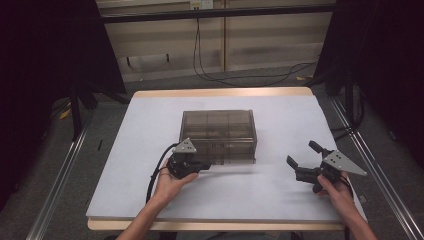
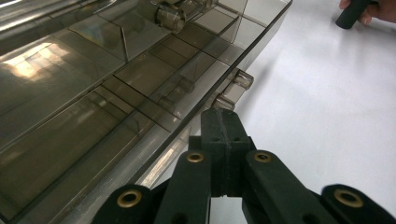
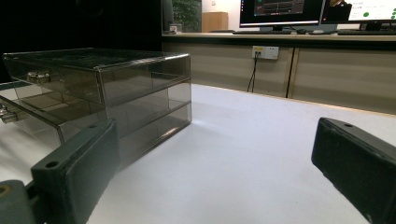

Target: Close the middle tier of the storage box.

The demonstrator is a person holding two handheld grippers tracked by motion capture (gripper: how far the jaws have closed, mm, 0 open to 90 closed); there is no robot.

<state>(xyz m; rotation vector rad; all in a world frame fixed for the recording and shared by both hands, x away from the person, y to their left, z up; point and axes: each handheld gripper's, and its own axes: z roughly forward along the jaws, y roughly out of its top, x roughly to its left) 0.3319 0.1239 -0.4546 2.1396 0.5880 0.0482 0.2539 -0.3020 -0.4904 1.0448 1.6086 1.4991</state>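
From the high view I see a smoky clear plastic drawer box [image 1: 218, 135] sitting near the middle of the white table [image 1: 280, 115]. My left gripper [image 1: 204, 166] is at the box's front left corner, its tips right against the front face; whether they grip anything I cannot tell from up here. My right gripper [image 1: 304, 159] sits well apart to the right, over bare table, jaws spread wide.

In the left gripper view the two black jaws are pressed together, flat against each other, with their tips just below a small clear handle [image 2: 235, 87] on the box [image 2: 93, 93] front. The tips hide what is under them, so I cannot make out whether they pinch something. A hand [image 2: 373, 9] is cut off at the top right corner.

In the right gripper view the jaws stand far apart with nothing between them. The box [image 3: 102, 88] stands at left, one drawer [image 3: 28, 112] partly pulled out and cut off by the edge. Monitors [image 3: 280, 11] sit on a desk behind.
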